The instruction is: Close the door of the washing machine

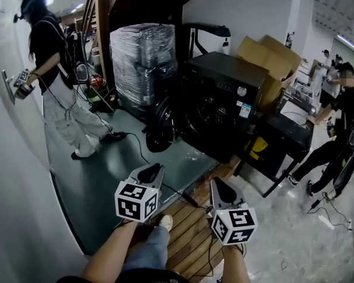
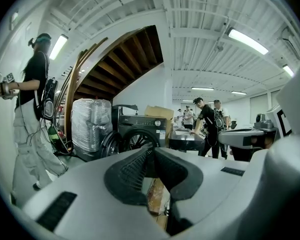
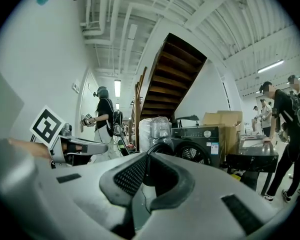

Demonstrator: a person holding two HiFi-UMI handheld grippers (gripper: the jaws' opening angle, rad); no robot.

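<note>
head view, steeply down. a black, box-shaped washing machine (image 1: 221,102) with a glossy front and a round knob is seen at about 12 o'clock of the two grippers, well apart from them. its round, dark-rimmed door (image 1: 162,122) is swung open at the machine's 9 o'clock side; the drum behind it is dark and what it holds cannot be told. the left gripper (image 1: 150,173) and the right gripper (image 1: 224,188), each of smooth grey plastic with ribbed black pads and a white marker cube, are held side by side over slatted wooden boards (image 1: 186,234). in its own view, the left gripper (image 2: 152,151) is shown with its pads pressed together at the tips and nothing between them; the right gripper (image 3: 149,156) is shown the same way. a tall stack wrapped in crinkled clear film (image 1: 143,61) stands at 10 o'clock of the machine, and brown cardboard boxes (image 1: 274,61) with raised flaps at its 2 o'clock; their contents are hidden. a thin black cable (image 1: 144,155) lies across the matt green floor (image 1: 118,158).
</note>
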